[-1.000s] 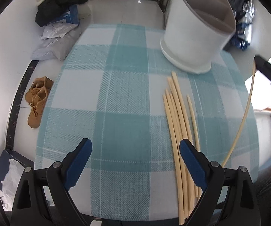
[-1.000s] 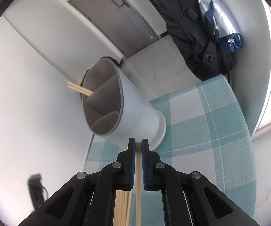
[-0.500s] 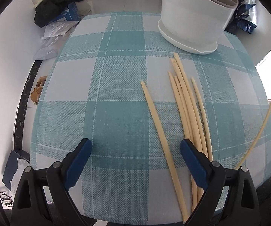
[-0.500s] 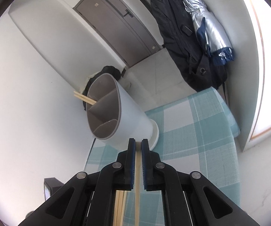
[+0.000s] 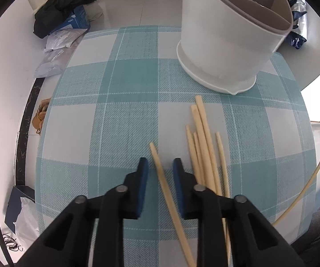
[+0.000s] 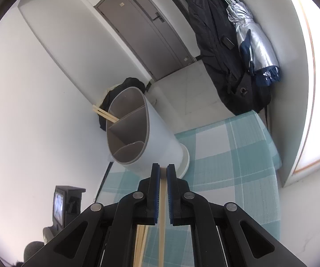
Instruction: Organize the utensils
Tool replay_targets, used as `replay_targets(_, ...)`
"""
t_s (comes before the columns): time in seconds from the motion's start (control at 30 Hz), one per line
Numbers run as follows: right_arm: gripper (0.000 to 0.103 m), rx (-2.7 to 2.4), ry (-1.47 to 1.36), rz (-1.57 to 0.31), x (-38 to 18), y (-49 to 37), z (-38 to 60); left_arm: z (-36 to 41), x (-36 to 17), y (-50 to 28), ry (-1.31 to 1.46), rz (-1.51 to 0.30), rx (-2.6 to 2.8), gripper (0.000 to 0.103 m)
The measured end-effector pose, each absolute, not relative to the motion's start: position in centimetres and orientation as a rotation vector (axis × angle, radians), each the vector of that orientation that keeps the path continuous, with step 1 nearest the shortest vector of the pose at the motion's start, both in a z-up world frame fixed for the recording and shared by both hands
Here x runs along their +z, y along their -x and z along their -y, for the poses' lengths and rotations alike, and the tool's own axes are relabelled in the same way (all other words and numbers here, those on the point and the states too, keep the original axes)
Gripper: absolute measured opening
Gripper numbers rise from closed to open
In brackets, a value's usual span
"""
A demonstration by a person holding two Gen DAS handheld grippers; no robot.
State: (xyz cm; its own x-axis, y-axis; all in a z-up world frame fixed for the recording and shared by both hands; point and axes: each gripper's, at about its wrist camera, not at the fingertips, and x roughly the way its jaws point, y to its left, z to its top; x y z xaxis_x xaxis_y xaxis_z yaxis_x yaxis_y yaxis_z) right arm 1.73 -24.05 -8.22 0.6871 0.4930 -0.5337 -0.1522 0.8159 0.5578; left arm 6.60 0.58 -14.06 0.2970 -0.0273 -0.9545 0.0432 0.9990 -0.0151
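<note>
Several pale wooden chopsticks [image 5: 202,142] lie on the teal checked tablecloth [image 5: 126,102]. One single chopstick [image 5: 160,173] lies apart, between the narrowed jaws of my left gripper [image 5: 159,169], which has a gap on both sides of it. A white divided utensil holder [image 5: 231,33] stands behind. My right gripper [image 6: 163,173] is shut on a chopstick [image 6: 161,222], held above the table; the holder [image 6: 137,138] is ahead with two chopsticks [image 6: 104,114] in its far compartment. The held chopstick also shows at the right edge of the left wrist view [image 5: 311,178].
The table's edges are close on the left and right. On the floor to the left lie a dark jacket [image 5: 64,4], bags and tan shoes [image 5: 39,120]. A black coat and a silver umbrella [image 6: 253,42] hang by the door.
My left gripper has moved forward over the single chopstick and its jaws have narrowed around it. My right gripper has lifted and pulled back a little with its chopstick.
</note>
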Motion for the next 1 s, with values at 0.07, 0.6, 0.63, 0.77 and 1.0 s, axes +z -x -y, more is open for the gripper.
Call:
replay_targets(0.07,0.006,0.376,-0.501,-0.731,-8.2,-1.8,24.0,-0.5,-14.1,-7.0,-0.007,-1.269,-0.039,0.003)
replay_targets(0.6,0.005,0.394,-0.420,-0.678,-6.7,-0.4,22.7,-0.4,-6.6,-4.7,0.057,-0.967,-0.091,0.001)
replay_targets(0.63,0.005,0.395,-0.409,-0.672,-6.4,-0.2,22.4,-0.4,-5.6,-4.3,0.068,-0.936,-0.100,0.001)
replay_targets(0.77,0.005,0.405,-0.341,-0.619,-5.3,1.2,21.2,-0.3,-2.6,-2.4,0.103,-0.816,-0.136,0.001)
replay_targets(1.0,0.005,0.438,-0.217,-0.537,-3.6,3.5,18.4,-0.8,-0.9,-1.8,0.127,-0.725,-0.194,0.001)
